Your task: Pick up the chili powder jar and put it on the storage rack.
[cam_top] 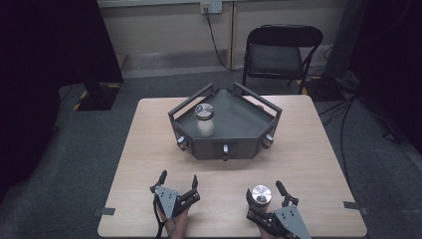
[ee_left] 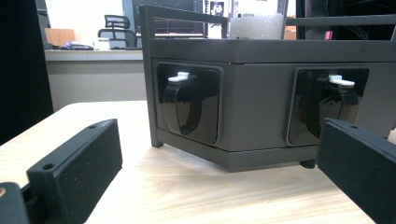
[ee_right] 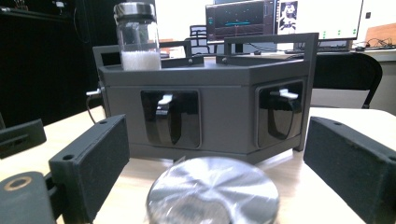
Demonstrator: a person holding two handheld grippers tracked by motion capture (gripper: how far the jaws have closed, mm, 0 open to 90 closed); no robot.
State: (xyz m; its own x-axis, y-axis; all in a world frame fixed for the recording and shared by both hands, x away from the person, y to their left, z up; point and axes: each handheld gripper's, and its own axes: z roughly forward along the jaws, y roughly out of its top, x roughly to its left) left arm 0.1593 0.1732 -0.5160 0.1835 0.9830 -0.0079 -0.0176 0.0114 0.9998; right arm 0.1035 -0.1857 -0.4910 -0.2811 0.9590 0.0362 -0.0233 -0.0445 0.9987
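A glass jar with a metal lid [cam_top: 261,194] stands between the jaws of my right gripper [cam_top: 263,191] near the table's front right edge; the jaws are shut on it. In the right gripper view its lid [ee_right: 212,191] sits low between the black pads [ee_right: 93,158], and the glass below is hidden. A second jar [cam_top: 204,119], part full of white grains, stands upright on the left side of a dark grey angular tray [cam_top: 239,124]. My left gripper [cam_top: 179,177] rests open at the front left, nothing between its jaws, facing the tray [ee_left: 261,93].
The tray's front faces carry recessed black handles with white tabs [ee_right: 170,116] [ee_left: 187,107], and rails rise along its back. A black folding chair [cam_top: 281,47] stands behind the table. Bare wood [cam_top: 298,159] lies between tray and grippers.
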